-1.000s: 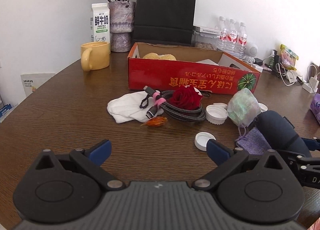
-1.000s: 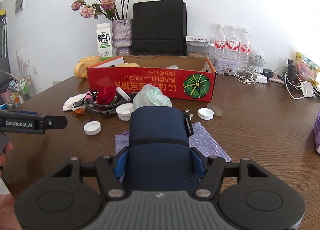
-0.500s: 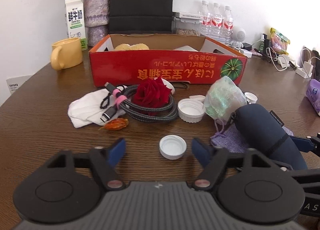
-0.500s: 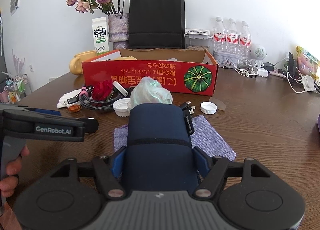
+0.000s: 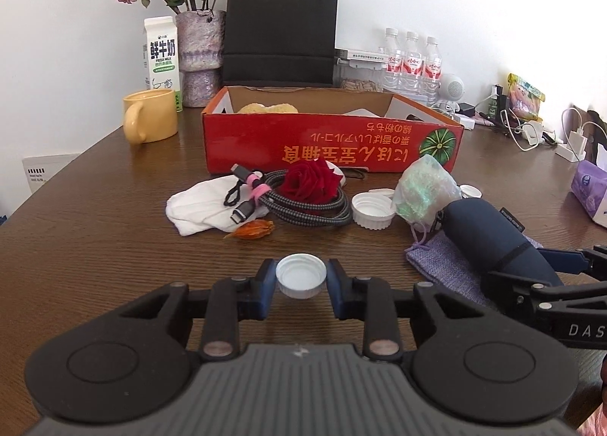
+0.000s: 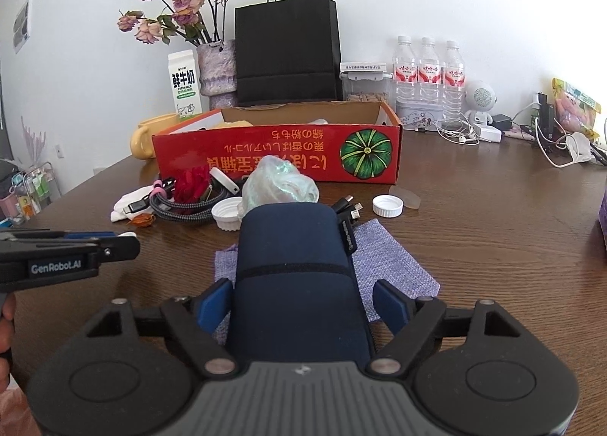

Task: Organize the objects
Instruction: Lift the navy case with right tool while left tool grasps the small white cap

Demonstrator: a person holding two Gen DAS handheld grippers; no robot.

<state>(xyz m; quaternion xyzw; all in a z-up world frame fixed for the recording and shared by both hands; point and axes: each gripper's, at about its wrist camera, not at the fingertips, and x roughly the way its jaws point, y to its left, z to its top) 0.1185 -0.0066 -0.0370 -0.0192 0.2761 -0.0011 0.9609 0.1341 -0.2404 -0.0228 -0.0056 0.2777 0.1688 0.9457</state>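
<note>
My left gripper (image 5: pixel 301 280) is shut on a small white bottle cap (image 5: pixel 301 276), held between its blue pads just above the brown table. My right gripper (image 6: pixel 303 303) has opened around a navy blue pouch (image 6: pixel 296 273); there is a gap at each pad, and the pouch lies on a purple cloth bag (image 6: pixel 390 261). The pouch also shows at the right of the left wrist view (image 5: pixel 493 242). A red cardboard box (image 5: pixel 334 148) stands behind. A coiled cable (image 5: pixel 303 204) with a red rose (image 5: pixel 311 182), a white cloth (image 5: pixel 201 208), white lids (image 5: pixel 373 210) and a crumpled plastic bag (image 5: pixel 425 191) lie before the box.
A yellow mug (image 5: pixel 150 121), milk carton (image 5: pixel 161 60), flower vase (image 5: pixel 199 57) and black paper bag (image 5: pixel 280 22) stand behind the box. Water bottles (image 6: pixel 428 72), chargers and cables (image 6: pixel 466 132) sit at the back right. Another white cap (image 6: pixel 387 205) lies right of the pouch.
My left gripper moved right and forward to the white cap and shut on it. My right gripper's jaws opened away from the navy pouch.
</note>
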